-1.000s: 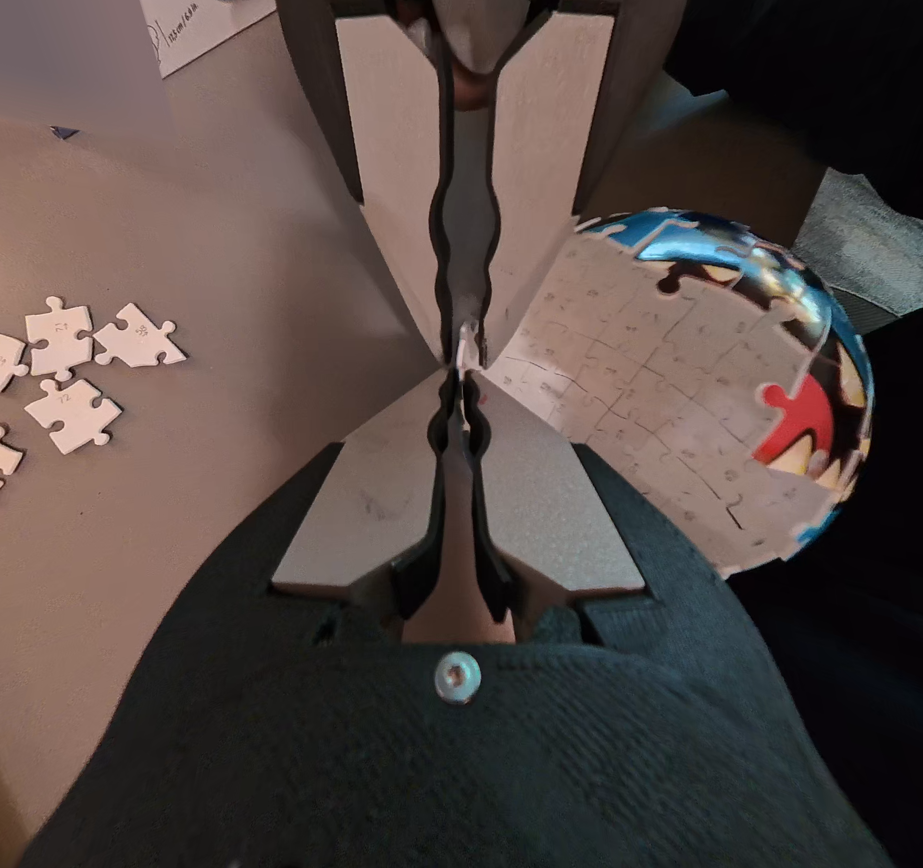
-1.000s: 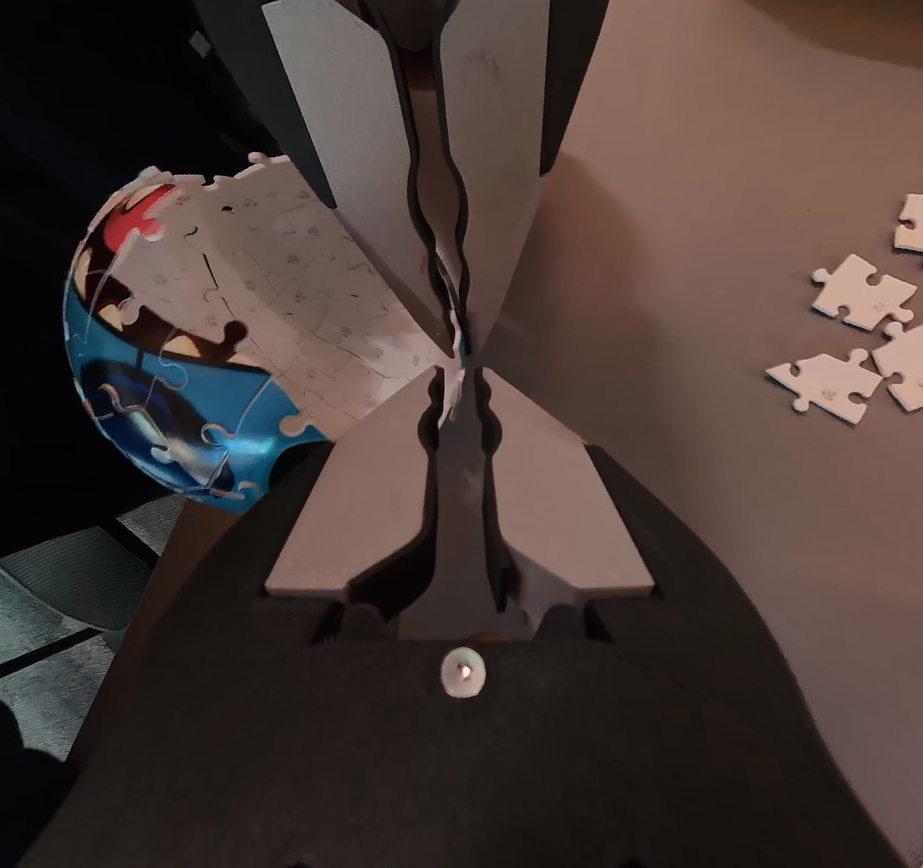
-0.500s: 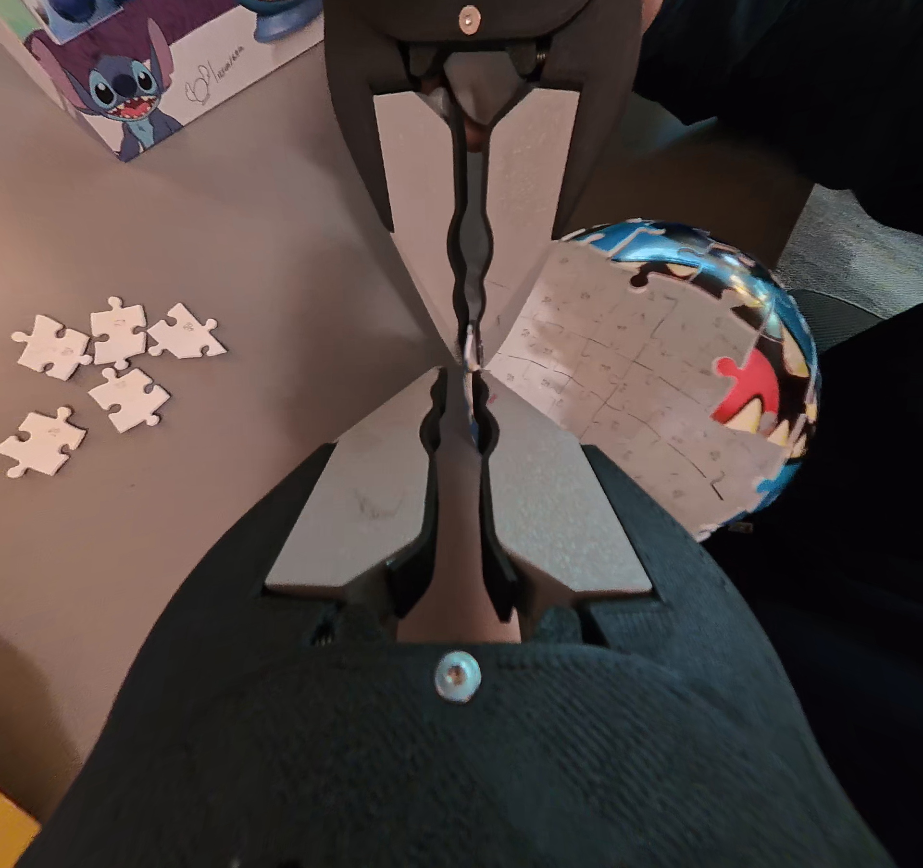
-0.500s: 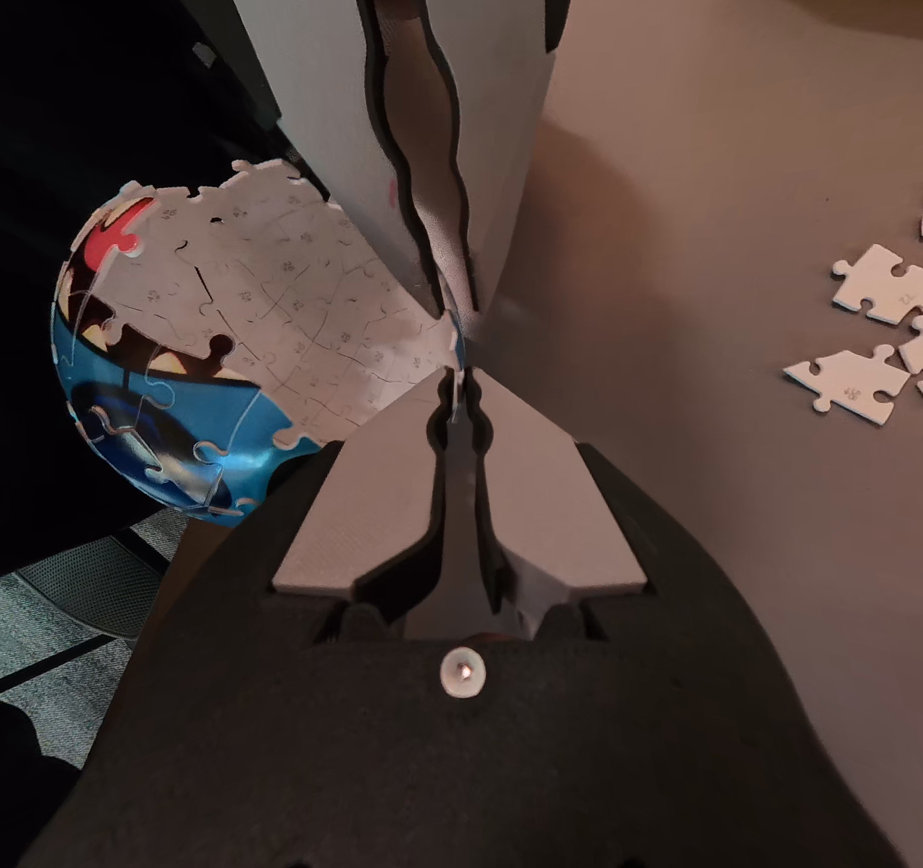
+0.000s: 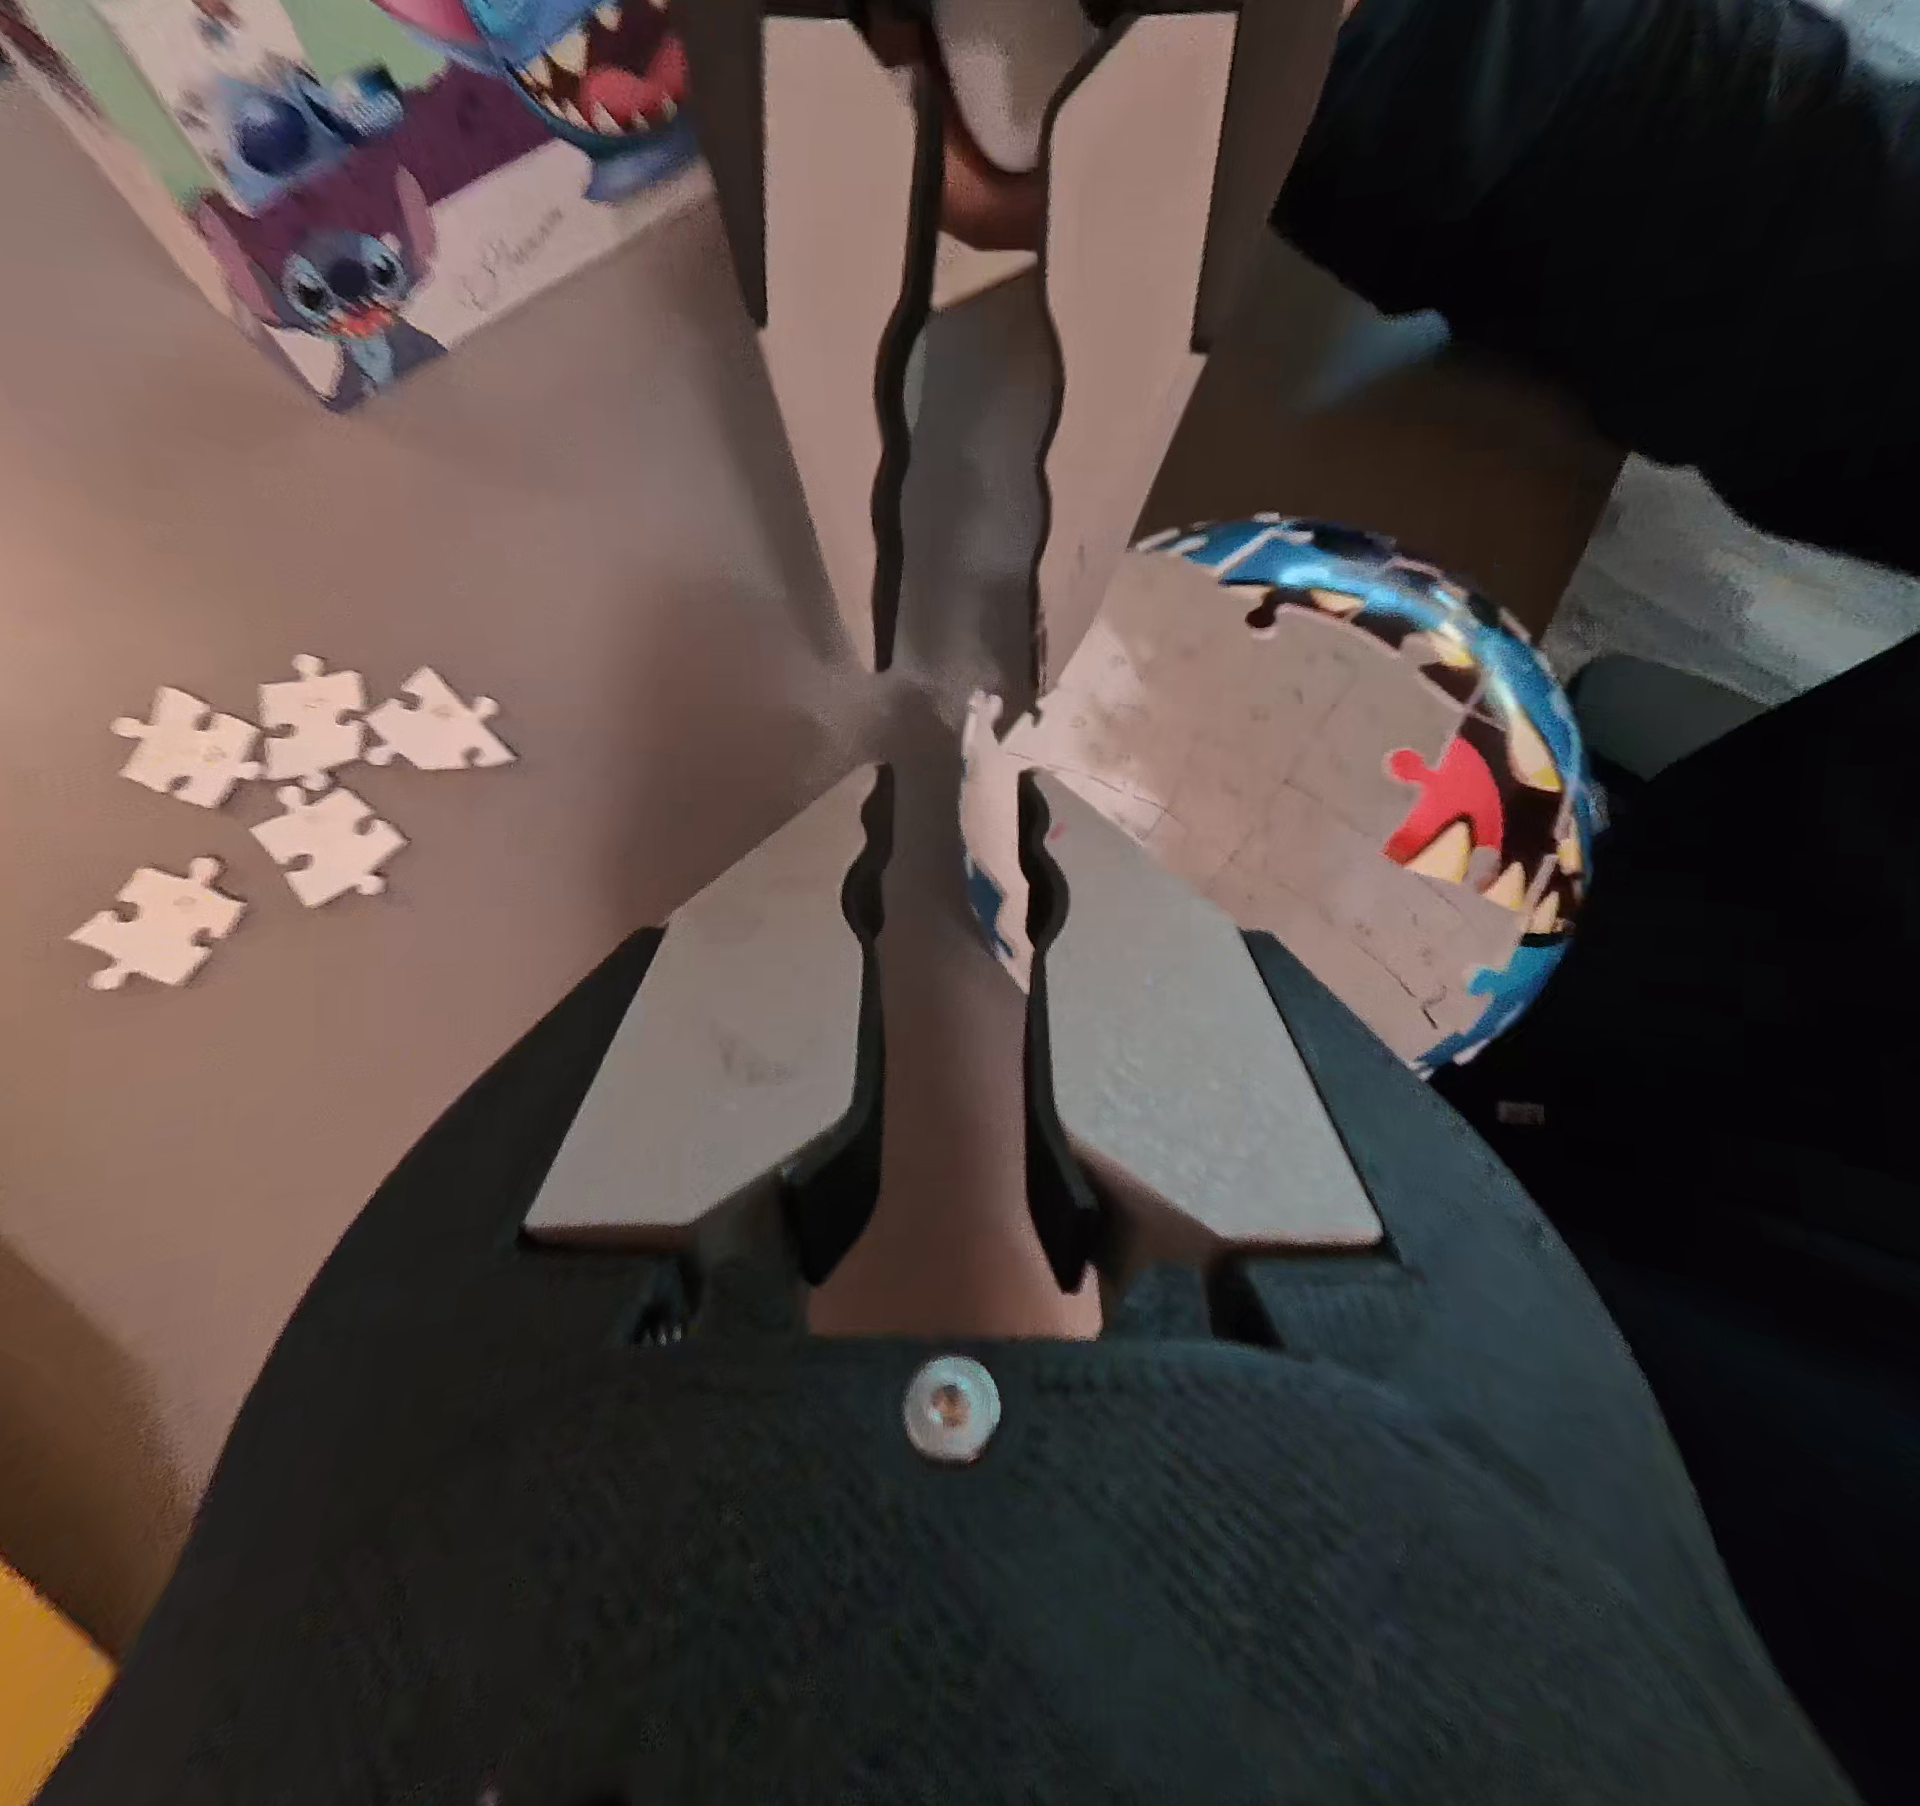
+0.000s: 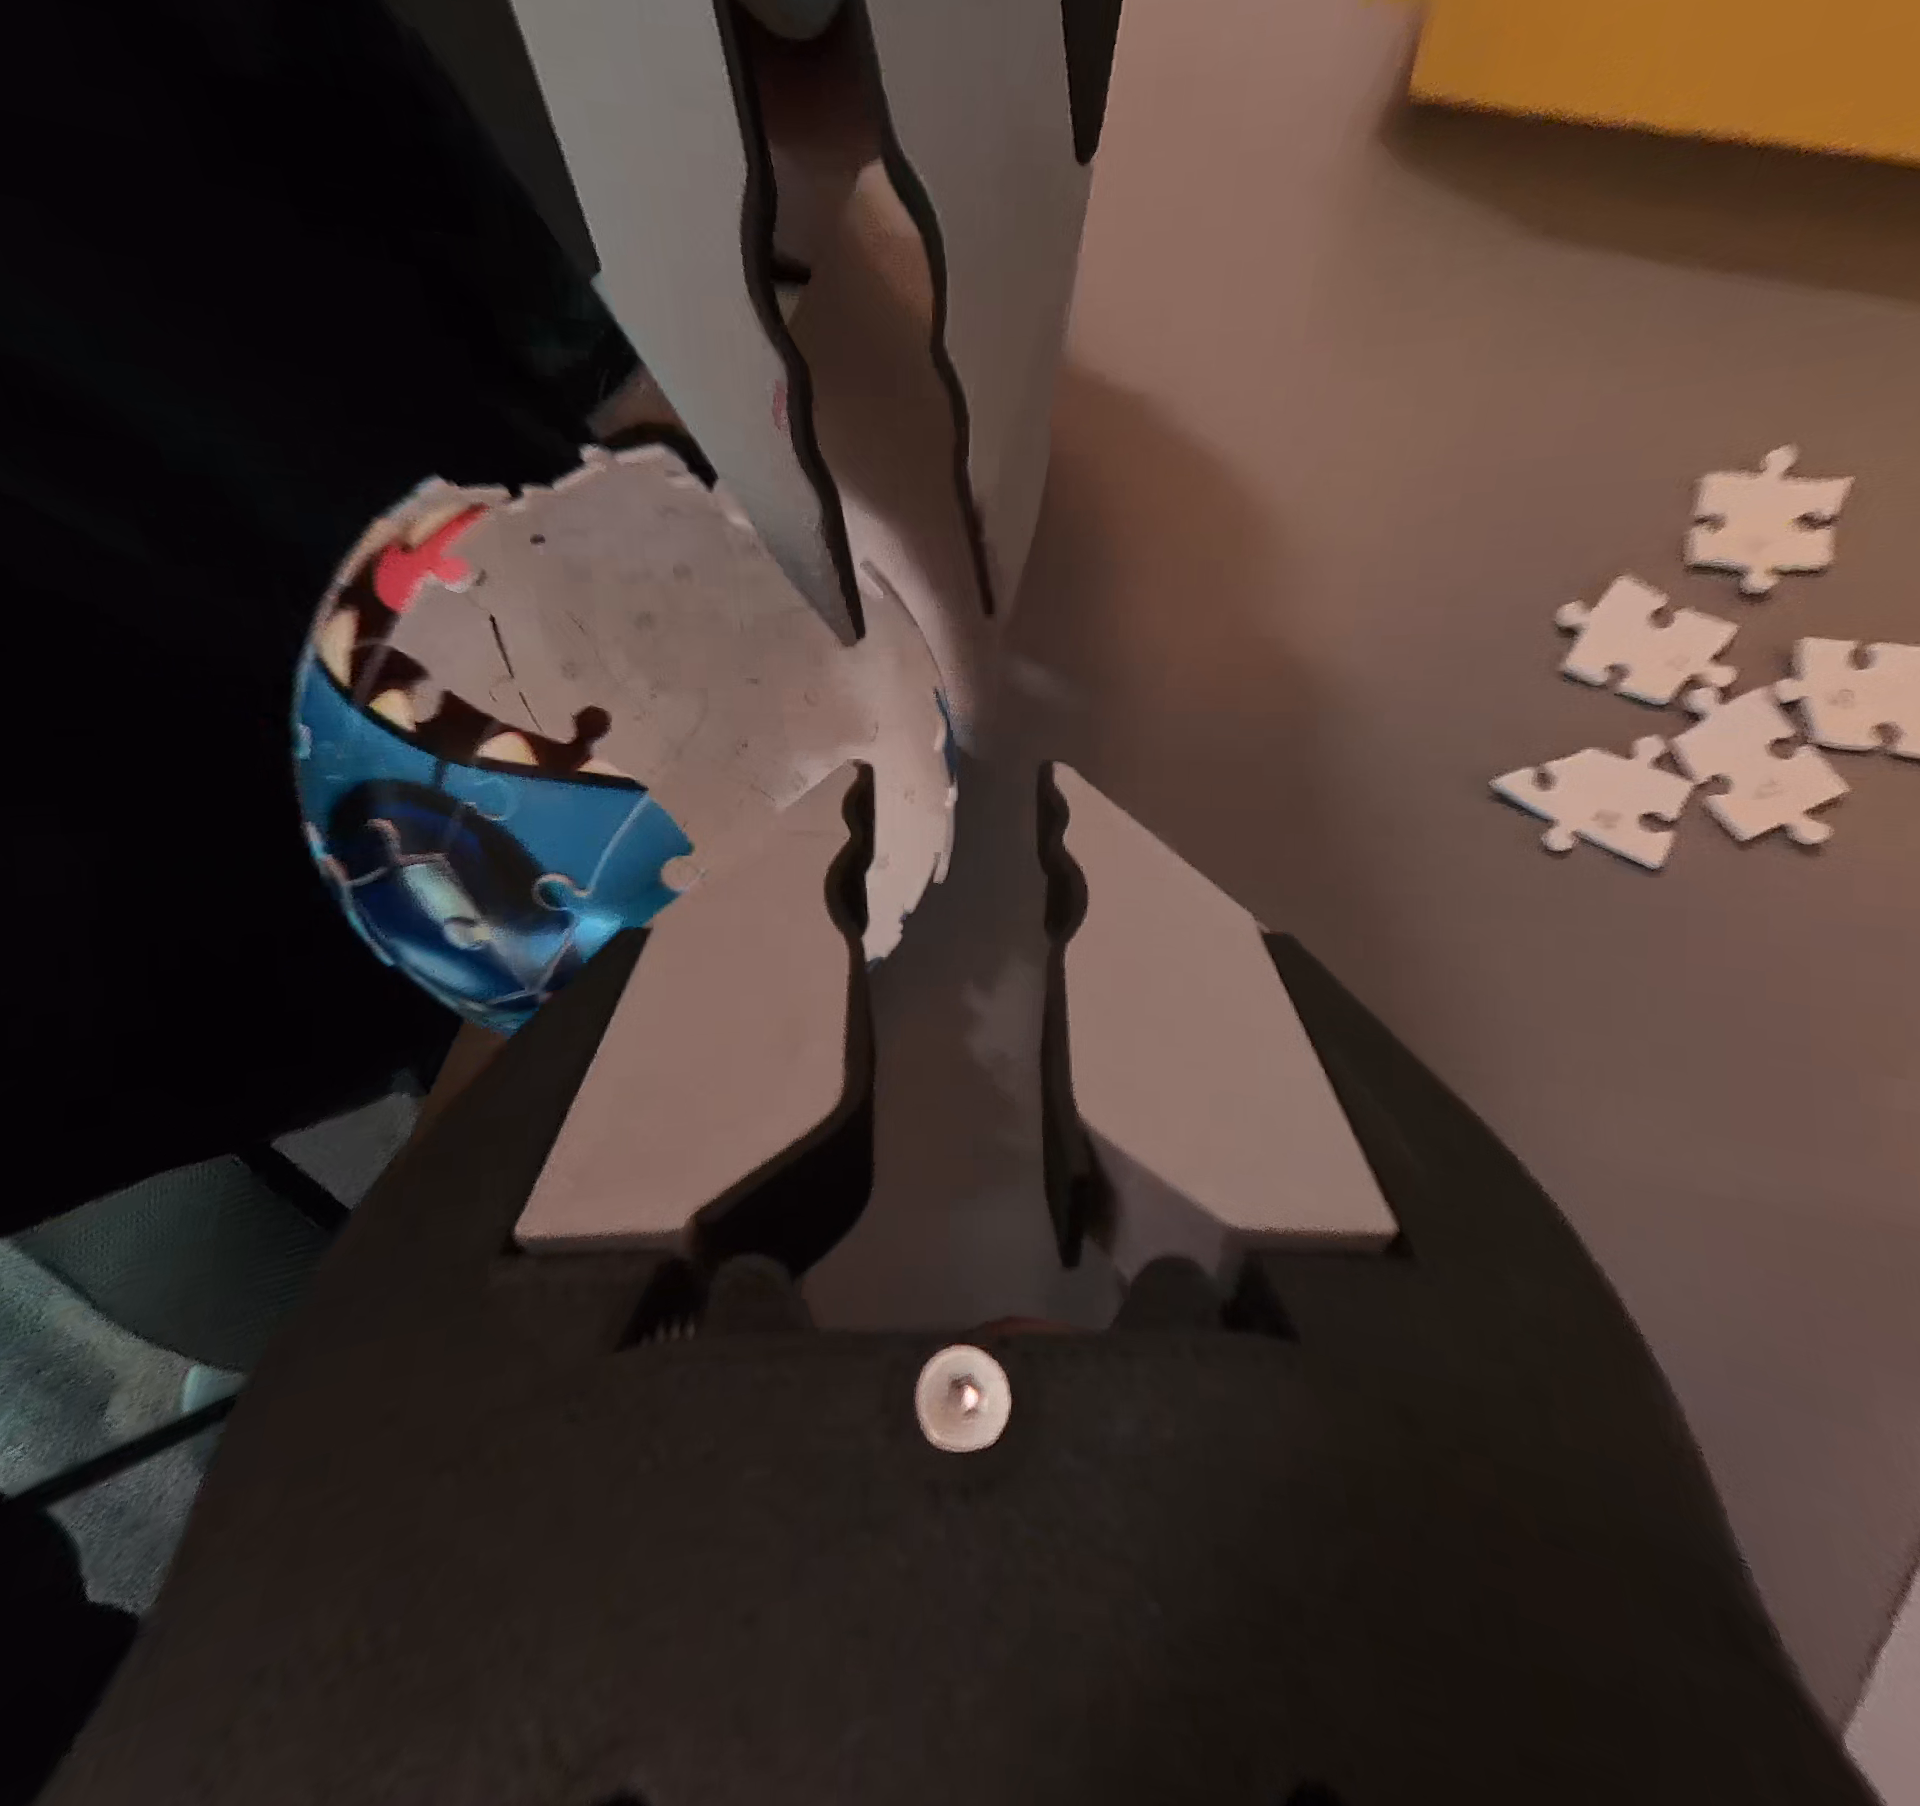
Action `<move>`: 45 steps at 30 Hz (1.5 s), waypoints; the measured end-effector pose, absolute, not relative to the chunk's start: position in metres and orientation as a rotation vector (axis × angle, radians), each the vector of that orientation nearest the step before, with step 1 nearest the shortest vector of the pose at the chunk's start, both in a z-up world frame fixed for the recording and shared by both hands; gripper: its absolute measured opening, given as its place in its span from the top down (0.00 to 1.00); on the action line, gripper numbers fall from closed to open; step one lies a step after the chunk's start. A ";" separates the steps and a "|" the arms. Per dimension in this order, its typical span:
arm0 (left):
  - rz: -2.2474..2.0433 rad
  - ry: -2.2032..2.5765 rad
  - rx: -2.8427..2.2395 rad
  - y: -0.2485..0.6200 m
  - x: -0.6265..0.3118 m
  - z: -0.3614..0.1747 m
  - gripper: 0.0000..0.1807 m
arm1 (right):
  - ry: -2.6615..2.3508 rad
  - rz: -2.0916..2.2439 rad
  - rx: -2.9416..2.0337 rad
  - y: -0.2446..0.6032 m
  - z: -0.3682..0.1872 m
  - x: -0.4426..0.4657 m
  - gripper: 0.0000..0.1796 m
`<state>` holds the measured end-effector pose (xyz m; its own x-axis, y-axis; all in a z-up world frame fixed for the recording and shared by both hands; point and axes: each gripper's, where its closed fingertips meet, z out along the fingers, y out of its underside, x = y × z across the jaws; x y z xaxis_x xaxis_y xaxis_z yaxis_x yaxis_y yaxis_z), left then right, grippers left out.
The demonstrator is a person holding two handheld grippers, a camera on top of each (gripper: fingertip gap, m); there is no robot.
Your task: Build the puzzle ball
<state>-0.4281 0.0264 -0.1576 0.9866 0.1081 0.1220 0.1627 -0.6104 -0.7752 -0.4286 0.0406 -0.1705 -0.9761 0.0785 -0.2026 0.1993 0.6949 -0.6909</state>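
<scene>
Both tools (image 5: pixel 956 780) (image 6: pixel 951 780) newly parted — illegible box (image 5: pixel 343 229) print

Loose pieces (image 5: pixel 281 800) left of ball (image 5: pixel 1309 800)

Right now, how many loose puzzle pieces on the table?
5, in one cluster on the table, white side up: three in a row, one below them, one lowest. Others may lie out of frame.

Each wrist camera looks steeply down along its own tool, close above the grey-brown tabletop (image 5: pixel 540 530), the two facing each other. Both share the half-built blue, curved puzzle shell (image 5: pixel 1299 780) (image 6: pixel 582 676) and white loose pieces (image 5: pixel 312 790) (image 6: pixel 1714 707).
</scene>
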 end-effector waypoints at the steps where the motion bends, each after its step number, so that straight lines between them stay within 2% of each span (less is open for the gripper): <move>1: -0.053 -0.203 -2.201 0.023 -0.433 -0.149 0.87 | 2.757 -1.191 0.242 0.043 -0.162 -0.432 0.84; 7: 0.098 -0.358 -1.921 -0.010 -0.478 -0.096 0.79 | 2.873 -1.521 0.385 0.061 -0.103 -0.453 0.81; 10: 0.111 -0.436 -1.815 -0.028 -0.505 -0.089 0.76 | 2.906 -1.618 0.509 0.070 -0.088 -0.458 0.75; 16: 0.089 -0.527 -1.859 -0.015 -0.562 -0.136 0.68 | 3.036 -1.493 0.950 0.110 -0.130 -0.476 0.69; 19: 0.088 -0.551 -1.882 0.004 -0.582 -0.159 0.66 | 3.017 -1.548 1.179 0.131 -0.151 -0.485 0.71; 23: 0.143 -0.514 -1.868 0.030 -0.587 -0.154 0.66 | 2.840 -1.714 1.487 0.161 -0.176 -0.500 0.71; 28: 0.230 -0.407 -1.885 0.060 -0.590 -0.159 0.66 | 2.740 -1.716 1.707 0.196 -0.205 -0.518 0.65; 32: 0.205 -0.427 -1.923 0.051 -0.590 -0.179 0.65 | 2.723 -1.648 1.749 0.202 -0.217 -0.520 0.65; 34: 0.232 -0.430 -1.871 0.047 -0.588 -0.175 0.70 | 2.743 -1.635 1.757 0.203 -0.218 -0.523 0.65; 45: 0.329 -0.565 -1.740 0.025 -0.615 -0.155 0.70 | 2.664 -1.649 1.801 0.208 -0.218 -0.525 0.64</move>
<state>-0.6148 0.0246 -0.1548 0.8413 0.5348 0.0784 0.1954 -0.1657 -0.9666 -0.5249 0.2079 -0.2182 -0.4208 0.9022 -0.0945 0.4869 0.1368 -0.8627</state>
